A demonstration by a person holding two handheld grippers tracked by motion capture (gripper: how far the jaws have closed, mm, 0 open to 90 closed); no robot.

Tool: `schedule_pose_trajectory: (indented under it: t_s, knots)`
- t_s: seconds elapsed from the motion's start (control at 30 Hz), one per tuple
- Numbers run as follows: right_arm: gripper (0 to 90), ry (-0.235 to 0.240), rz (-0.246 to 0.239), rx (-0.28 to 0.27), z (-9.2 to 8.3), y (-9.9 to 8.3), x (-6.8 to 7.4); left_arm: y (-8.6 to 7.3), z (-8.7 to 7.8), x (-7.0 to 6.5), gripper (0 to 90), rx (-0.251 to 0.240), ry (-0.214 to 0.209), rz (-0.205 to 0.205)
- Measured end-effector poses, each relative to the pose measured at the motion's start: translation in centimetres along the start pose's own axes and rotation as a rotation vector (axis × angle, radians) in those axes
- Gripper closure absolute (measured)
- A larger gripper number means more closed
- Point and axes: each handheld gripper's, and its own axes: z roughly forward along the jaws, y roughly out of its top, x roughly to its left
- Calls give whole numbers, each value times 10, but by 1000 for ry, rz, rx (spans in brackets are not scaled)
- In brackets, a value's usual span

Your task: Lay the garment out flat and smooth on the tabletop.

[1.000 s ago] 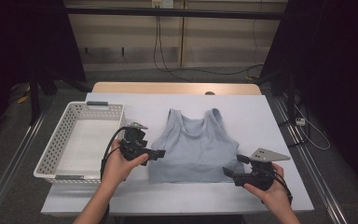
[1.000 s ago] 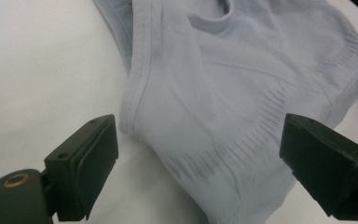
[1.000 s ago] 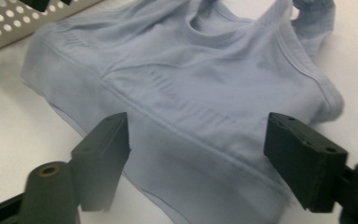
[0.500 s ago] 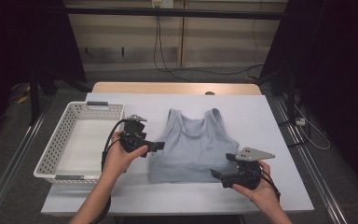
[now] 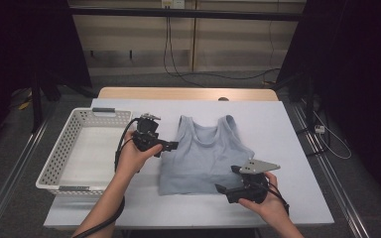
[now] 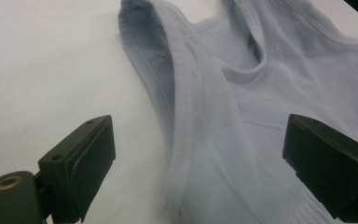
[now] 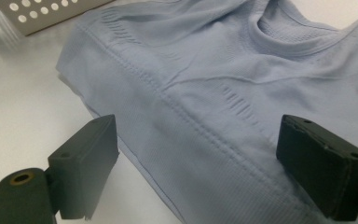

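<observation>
A pale blue sleeveless crop top [image 5: 203, 153] lies flat on the white table [image 5: 287, 148], straps at the far end. My left gripper [image 5: 171, 145] is open at the top's left armhole. In the left gripper view its jaws straddle the armhole edge of the top [image 6: 242, 116] without pressing it. My right gripper [image 5: 225, 179] is at the hem's right part and open. Its jaws have just been opening. In the right gripper view the hem band of the top [image 7: 214, 84] lies between them, with no pad touching it.
A white perforated basket [image 5: 54, 163] stands empty at the table's left, close to my left forearm. Its corner [image 7: 42, 14] appears in the right gripper view. Bare tabletop lies right of the top and along the near edge.
My left gripper has moved away from me along the top's left side to the armhole. My right gripper has slid left along the hem.
</observation>
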Motion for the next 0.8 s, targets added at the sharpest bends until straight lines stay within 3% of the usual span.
schedule_pose_trajectory:
  t_s: [0.47,0.8]
  knots:
    - [122,14,1,4,7,1,4,19,20,12,92,-25,24,1]
    - [103,48,-19,-1,26,10,21,30,27,18,82,-23,23,1]
